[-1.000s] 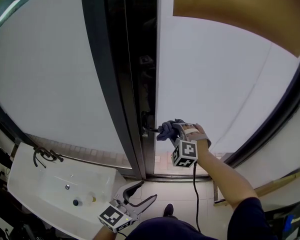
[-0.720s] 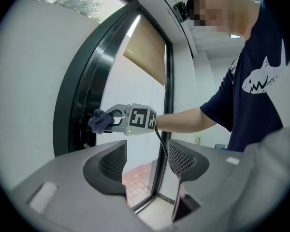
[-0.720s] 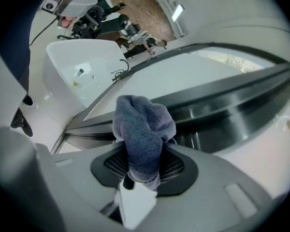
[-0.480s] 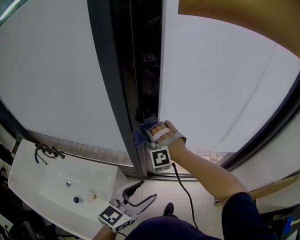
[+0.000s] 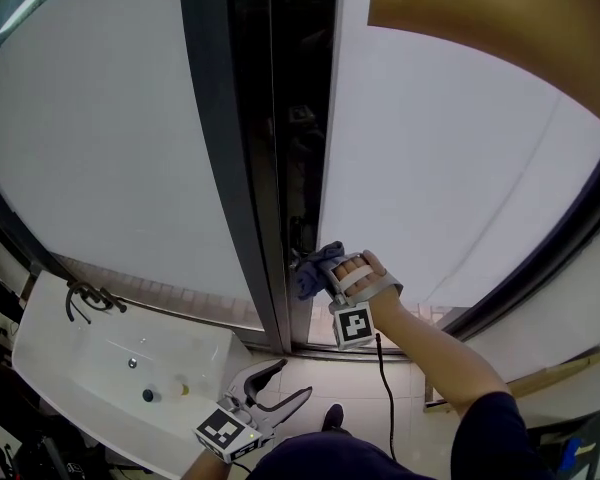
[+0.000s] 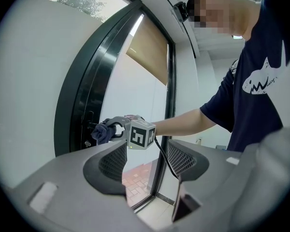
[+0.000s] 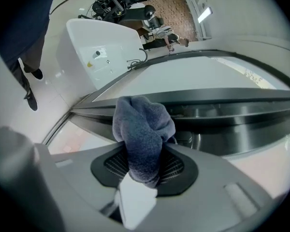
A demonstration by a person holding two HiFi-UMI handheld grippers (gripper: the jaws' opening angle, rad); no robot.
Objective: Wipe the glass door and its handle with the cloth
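My right gripper is shut on a bunched blue-grey cloth and holds it against the dark door frame, low down where the handle sits. The cloth hides the handle in the head view. In the right gripper view the cloth sticks up from between the jaws, right in front of the dark frame. The left gripper view shows the cloth at the frame from the side. Frosted glass fills the door to the right. My left gripper hangs low and open, holding nothing.
A white washbasin with a dark tap stands at lower left, and a small bottle lies in it. A brown blind covers the door's upper right. A wooden strip lies on the floor at right.
The right gripper swept the cloth left from the handle onto the frame, then came back slightly right and down. The left gripper stayed where it was.
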